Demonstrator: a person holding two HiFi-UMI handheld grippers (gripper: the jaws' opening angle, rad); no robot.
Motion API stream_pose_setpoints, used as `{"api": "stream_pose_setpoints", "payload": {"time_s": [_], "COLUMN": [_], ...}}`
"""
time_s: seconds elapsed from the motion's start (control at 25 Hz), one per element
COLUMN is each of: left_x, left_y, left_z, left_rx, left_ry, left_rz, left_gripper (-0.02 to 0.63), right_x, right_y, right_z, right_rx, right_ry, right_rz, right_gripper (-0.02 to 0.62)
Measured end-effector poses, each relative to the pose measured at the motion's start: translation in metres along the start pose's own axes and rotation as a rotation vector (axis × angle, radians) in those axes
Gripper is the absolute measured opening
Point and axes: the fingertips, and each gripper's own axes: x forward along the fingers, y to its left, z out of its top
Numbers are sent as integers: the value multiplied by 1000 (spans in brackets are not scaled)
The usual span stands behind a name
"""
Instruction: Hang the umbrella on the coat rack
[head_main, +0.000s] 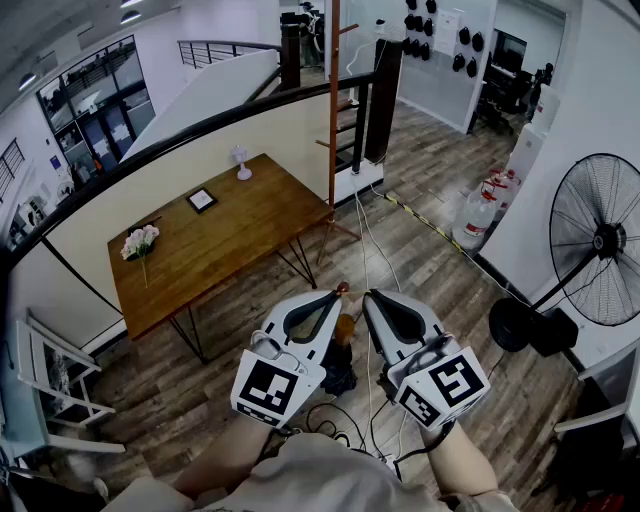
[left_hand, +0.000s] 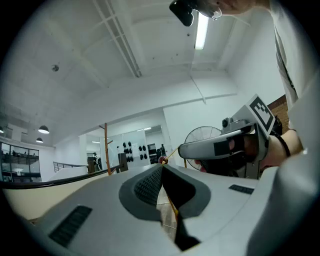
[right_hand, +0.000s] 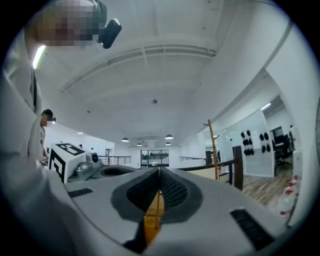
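Fingers (left_hand: 145, 187) pressed together on both: we find left gripper (head_main: 334, 293) and right gripper (head_main: 368, 296) each pinching the thin orange cord (left_hand: 171, 206) of the dark folded umbrella (head_main: 338, 372) hanging between them, well apart from the wooden coat rack (head_main: 333, 120).

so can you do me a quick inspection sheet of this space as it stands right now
surface: wood-plank floor; wooden table on the left.
job's things: dark folded umbrella is below the gripper tips, with its cord stretched between them; coat rack stands past the table's far corner, umbrella not on it yet.
clutter: flowers, picture frame and a small white fan on the table; water bottles by the right wall.
grippers: left gripper shut on the cord; right gripper shut on the cord.
cables: white cable runs along the floor; dark loops near the person.
surroundings: black railing; large floor fan on the right.
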Motion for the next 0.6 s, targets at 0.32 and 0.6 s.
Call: {"api": "stream_pose_setpoints", "payload": {"time_s": [0.32, 0.6], "left_x": [18, 29], "left_y": [-5, -22], "left_z": [7, 7], "left_rx": [-27, -1], "left_ry": [-10, 4], "left_rz": [9, 31], "left_gripper": [5, 5], "right_x": [-7, -23], "right_y": [-15, -31], "right_z": [-1, -6], "right_rx": [11, 48], "right_ry": [-3, -5], "right_rz": [6, 10], "right_gripper": [8, 8]}}
